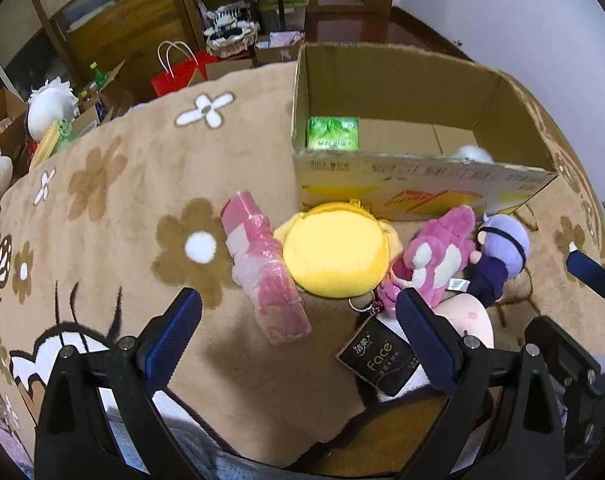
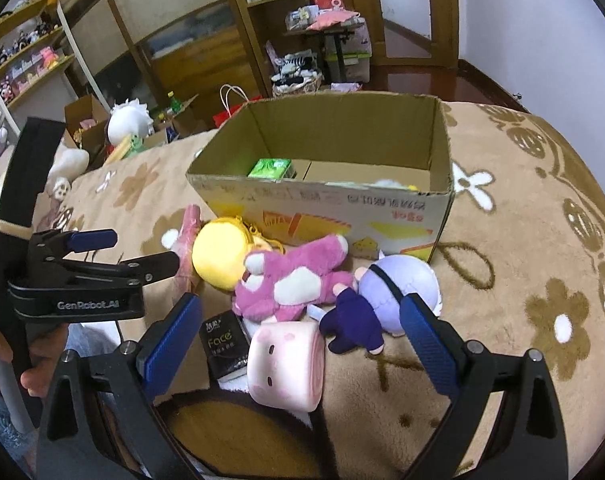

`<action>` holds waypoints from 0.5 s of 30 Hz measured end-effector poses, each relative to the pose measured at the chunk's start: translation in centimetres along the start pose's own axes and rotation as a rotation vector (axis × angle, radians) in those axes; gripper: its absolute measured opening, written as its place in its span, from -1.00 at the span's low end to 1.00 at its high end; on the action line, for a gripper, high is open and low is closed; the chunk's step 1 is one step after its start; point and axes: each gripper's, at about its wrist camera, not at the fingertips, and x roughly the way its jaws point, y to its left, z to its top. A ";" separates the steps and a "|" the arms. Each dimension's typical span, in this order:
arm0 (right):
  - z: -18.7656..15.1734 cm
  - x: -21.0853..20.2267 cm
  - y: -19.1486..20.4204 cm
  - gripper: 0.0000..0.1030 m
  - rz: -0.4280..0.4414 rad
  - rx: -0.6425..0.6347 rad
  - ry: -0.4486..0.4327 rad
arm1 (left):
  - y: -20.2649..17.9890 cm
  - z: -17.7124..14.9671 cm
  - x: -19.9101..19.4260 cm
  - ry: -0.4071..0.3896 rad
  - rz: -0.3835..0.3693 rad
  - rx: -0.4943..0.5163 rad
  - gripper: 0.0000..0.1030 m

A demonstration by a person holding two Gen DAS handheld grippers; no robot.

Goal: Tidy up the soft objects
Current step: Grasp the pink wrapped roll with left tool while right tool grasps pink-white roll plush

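While both grippers hovered spread and empty, the left gripper (image 1: 298,330) framed a pink plastic-wrapped packet (image 1: 262,272) and round yellow plush pouch (image 1: 336,250) at frame centre; the right gripper (image 2: 302,338) framed a pale pink cylindrical plush (image 2: 286,364). Crowding risked snagging the neighbouring magenta plush bear (image 2: 294,280) below the open cardboard box (image 2: 322,204).

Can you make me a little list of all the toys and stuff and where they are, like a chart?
surface: flowered brown blanket
cardboard box: open, holds a green packet and something white
yellow round plush: in front of the box
pink bear plush: lying beside the yellow one
purple-haired doll: right of the bear
pink roll plush: nearest
black tissue pack: left of the roll
pink wrapped pack: far left
left hand-held gripper: open, empty
right hand-held gripper: open, empty
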 end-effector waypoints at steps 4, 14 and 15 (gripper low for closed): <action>-0.2 0.9 0.1 1.00 -0.002 -0.001 0.024 | -0.1 0.1 1.3 0.039 -0.001 0.000 0.88; -0.5 3.3 0.4 1.00 -0.008 -0.007 0.094 | -0.1 0.2 4.1 0.109 0.056 0.013 0.88; -0.5 3.5 0.3 1.00 -0.012 -0.007 0.098 | -0.1 0.2 4.4 0.118 0.058 0.018 0.88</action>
